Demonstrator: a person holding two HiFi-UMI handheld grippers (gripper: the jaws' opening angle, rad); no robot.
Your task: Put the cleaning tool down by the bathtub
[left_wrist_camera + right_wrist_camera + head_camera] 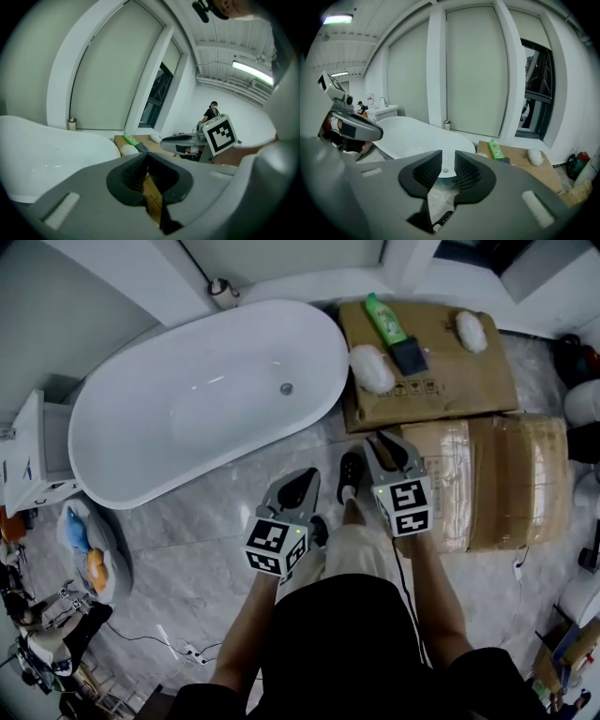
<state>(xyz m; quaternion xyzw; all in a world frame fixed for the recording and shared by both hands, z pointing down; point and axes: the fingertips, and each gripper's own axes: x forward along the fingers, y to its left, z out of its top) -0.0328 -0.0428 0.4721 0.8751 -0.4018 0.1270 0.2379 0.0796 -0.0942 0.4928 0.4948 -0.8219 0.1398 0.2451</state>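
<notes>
The white oval bathtub (211,390) fills the upper left of the head view. Beside its right end a flat cardboard box (469,381) carries a white fluffy cleaning pad (372,368), a dark scrubber (409,354), a green bottle (385,319) and a second white pad (471,331). My left gripper (302,480) hangs over the floor near my foot, shut, with nothing in it (144,157). My right gripper (384,439) hovers just below the box, its jaws apart and empty (448,161). Neither gripper touches any tool.
A tape-wrapped package (506,479) lies right of my right gripper. A white cabinet (33,460) stands left of the tub, with cloths and bottles (84,549) on the floor below it. A power strip and cable (183,648) trail at lower left. My shoe (352,474) is between the grippers.
</notes>
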